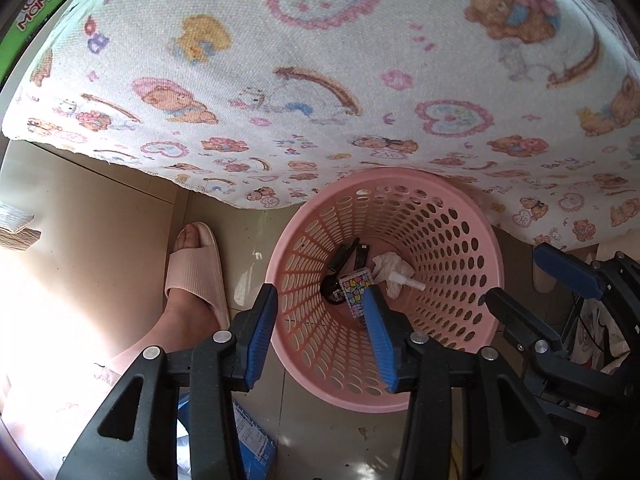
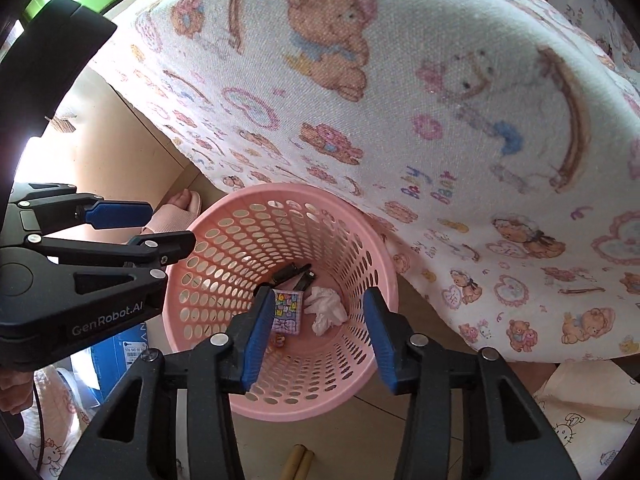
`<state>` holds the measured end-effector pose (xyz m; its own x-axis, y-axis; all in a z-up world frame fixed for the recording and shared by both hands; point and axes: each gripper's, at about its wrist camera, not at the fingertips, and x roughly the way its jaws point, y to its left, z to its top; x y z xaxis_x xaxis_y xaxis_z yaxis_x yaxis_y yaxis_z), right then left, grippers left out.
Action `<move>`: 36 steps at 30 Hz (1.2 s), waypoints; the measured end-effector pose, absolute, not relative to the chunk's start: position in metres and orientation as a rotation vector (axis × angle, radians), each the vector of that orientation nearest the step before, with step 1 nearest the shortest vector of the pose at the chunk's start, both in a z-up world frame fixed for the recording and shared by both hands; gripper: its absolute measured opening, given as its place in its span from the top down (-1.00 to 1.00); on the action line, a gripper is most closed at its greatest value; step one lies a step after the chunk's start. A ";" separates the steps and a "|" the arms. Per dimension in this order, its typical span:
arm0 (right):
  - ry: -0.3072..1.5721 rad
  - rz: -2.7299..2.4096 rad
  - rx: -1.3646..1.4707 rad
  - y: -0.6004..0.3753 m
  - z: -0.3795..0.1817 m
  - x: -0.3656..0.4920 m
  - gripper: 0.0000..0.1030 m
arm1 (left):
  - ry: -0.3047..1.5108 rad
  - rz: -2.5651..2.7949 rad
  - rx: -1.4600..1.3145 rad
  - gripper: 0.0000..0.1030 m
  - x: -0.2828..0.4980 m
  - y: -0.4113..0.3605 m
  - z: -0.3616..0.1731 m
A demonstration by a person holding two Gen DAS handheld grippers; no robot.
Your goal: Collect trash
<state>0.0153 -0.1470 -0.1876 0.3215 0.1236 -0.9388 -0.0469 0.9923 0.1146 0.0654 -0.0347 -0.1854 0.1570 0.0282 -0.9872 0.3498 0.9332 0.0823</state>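
A pink perforated basket [image 1: 460,240] stands on the floor under the table edge; it also shows in the right wrist view [image 2: 224,248]. Inside lie a crumpled white tissue [image 1: 390,266], a small white bottle [image 1: 406,280], a colourful patterned packet [image 1: 354,288] and black items [image 1: 344,258]. The right view shows the tissue [image 2: 326,308], the packet [image 2: 288,310] and the black items [image 2: 292,274]. My left gripper [image 1: 322,334] is open and empty above the basket. My right gripper [image 2: 318,336] is open and empty above the basket.
A tablecloth with teddy-bear print [image 1: 320,80] hangs over the table above the basket. A foot in a pink slipper [image 1: 196,276] stands left of the basket. A blue box [image 1: 252,440] lies on the floor. A green box [image 1: 36,4] sits far left.
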 end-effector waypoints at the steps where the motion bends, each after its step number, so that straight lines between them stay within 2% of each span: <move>1: 1.238 0.107 0.076 -0.148 -0.186 0.015 0.04 | 1.394 -0.235 0.317 0.15 0.065 -0.034 -0.182; 8: 1.196 0.103 0.088 -0.154 -0.159 0.011 -0.01 | 1.278 -0.226 0.304 0.14 0.058 -0.031 -0.144; 12: 1.126 0.118 0.090 -0.155 -0.125 0.000 -0.02 | 1.141 -0.213 0.317 0.11 0.051 -0.029 -0.102; 17: 0.969 0.090 0.057 -0.164 -0.075 -0.017 -0.20 | 0.984 -0.199 0.260 -0.04 0.041 -0.021 -0.050; 19: 0.923 0.077 0.064 -0.169 -0.061 -0.023 -0.21 | 0.925 -0.197 0.245 -0.12 0.035 -0.019 -0.033; 22: 0.874 0.063 0.069 -0.177 -0.045 -0.030 -0.22 | 0.833 -0.182 0.232 -0.37 0.024 -0.017 -0.009; 24: 0.844 0.055 0.073 -0.183 -0.033 -0.037 -0.25 | 0.784 -0.175 0.219 -0.62 0.017 -0.015 0.002; 28: 0.785 0.040 0.074 -0.189 -0.020 -0.048 -0.39 | 0.700 -0.165 0.178 -0.90 0.006 -0.010 0.016; 29: 0.772 0.037 0.072 -0.191 -0.017 -0.051 -0.47 | 0.678 -0.156 0.172 -0.98 0.004 -0.009 0.017; 32: 0.723 0.016 0.059 -0.195 -0.010 -0.056 -0.68 | 0.646 -0.153 0.158 -0.97 -0.001 -0.007 0.016; 36: 0.697 -0.010 0.055 -0.197 -0.006 -0.058 -0.76 | 0.628 -0.162 0.126 -0.97 -0.004 -0.002 0.013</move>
<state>-0.0577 -0.1970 -0.0060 0.7665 0.0093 -0.6422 0.0273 0.9985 0.0470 -0.0038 -0.0017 0.0126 0.7972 -0.1124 -0.5931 0.1886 0.9797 0.0680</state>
